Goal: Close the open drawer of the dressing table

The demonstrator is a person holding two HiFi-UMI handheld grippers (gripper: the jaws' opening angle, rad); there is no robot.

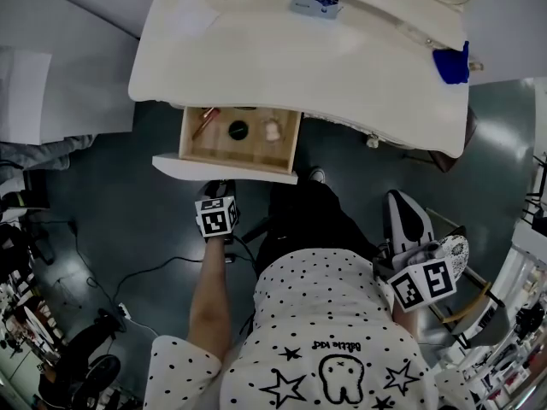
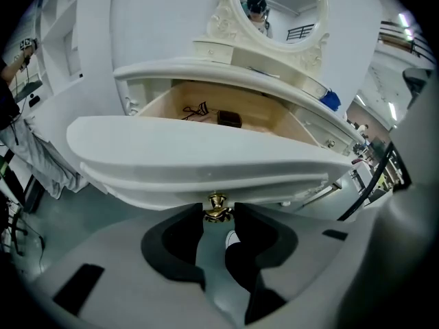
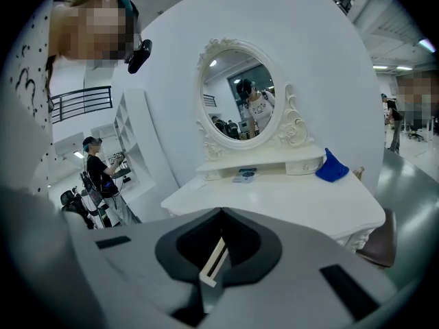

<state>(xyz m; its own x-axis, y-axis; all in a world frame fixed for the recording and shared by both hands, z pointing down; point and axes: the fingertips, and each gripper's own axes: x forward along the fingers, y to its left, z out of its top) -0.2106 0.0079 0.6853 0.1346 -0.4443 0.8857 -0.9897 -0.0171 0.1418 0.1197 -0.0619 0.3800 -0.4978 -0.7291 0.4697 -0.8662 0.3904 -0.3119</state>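
Note:
The white dressing table (image 1: 342, 67) has its wooden drawer (image 1: 193, 146) pulled out, with several small items inside. Its curved white front (image 2: 206, 156) carries a brass knob (image 2: 217, 208). My left gripper (image 1: 220, 186) points steeply down at that front. In the left gripper view, the left gripper (image 2: 218, 211) is open, with the knob between the fingertips and a little room on each side. My right gripper (image 1: 400, 205) hangs back by my right side, away from the drawer. In the right gripper view, the right gripper (image 3: 221, 214) faces the table top with its tips together and holds nothing.
A blue cloth (image 1: 450, 65) and a small box (image 1: 312, 2) lie on the table top below the oval mirror (image 3: 236, 91). A brown stool (image 3: 377, 242) stands at the table's right. Cables (image 1: 128, 272) run over the dark floor. Another person (image 3: 103, 170) stands by shelves at the left.

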